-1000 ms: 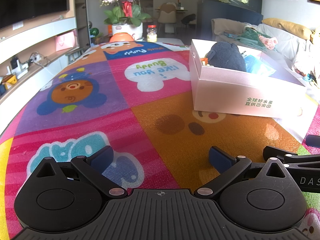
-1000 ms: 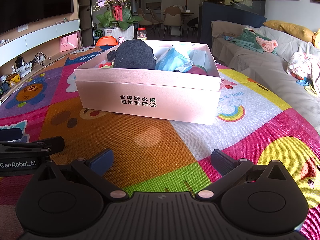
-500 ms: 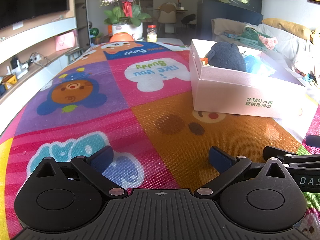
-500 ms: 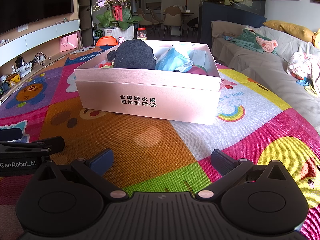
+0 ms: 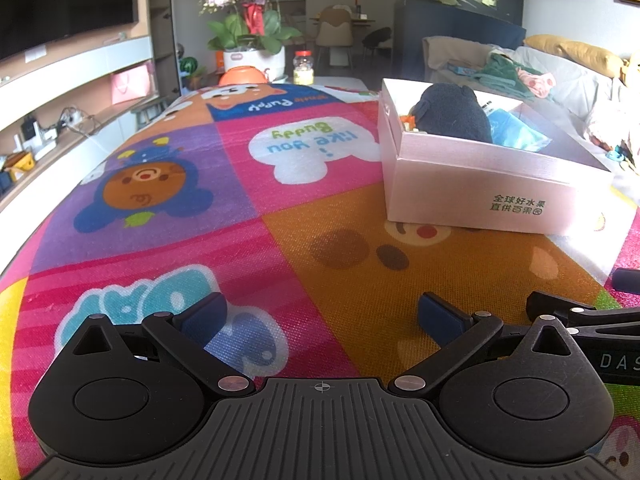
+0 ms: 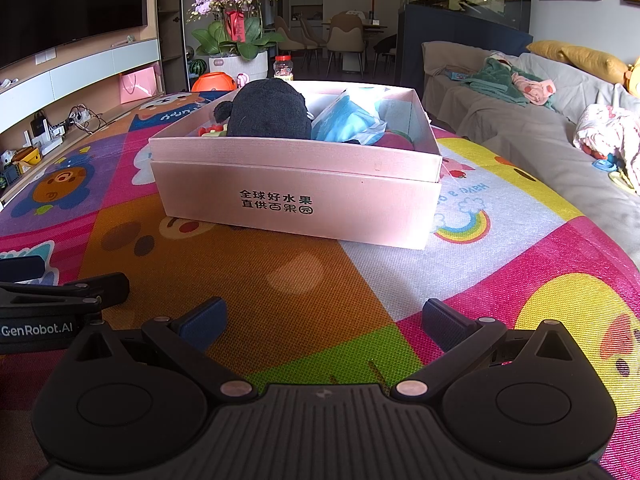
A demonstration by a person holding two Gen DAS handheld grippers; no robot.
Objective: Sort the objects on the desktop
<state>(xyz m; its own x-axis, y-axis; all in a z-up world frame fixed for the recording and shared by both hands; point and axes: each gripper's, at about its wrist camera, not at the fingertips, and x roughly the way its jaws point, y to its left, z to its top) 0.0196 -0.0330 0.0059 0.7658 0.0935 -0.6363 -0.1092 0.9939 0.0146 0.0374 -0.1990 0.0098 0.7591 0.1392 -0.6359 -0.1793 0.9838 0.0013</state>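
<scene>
Looking into the pink box (image 6: pixel 298 204), I see a dark plush toy (image 6: pixel 268 114), a blue packet (image 6: pixel 346 122) and some smaller bits already inside, and the box sits on the colourful mat (image 5: pixel 248 216) covering the worktop, ahead of both tools. Nothing loose shows on the mat in either view, so I judge the sorting done or nearly so, though whatever lies outside the frames is unknown to me. Both my left tongs (image 5: pixel 320 312) and right tongs (image 6: pixel 324 316) hover low over the mat side by side, spread wide and holding nothing, pointing toward the box.
</scene>
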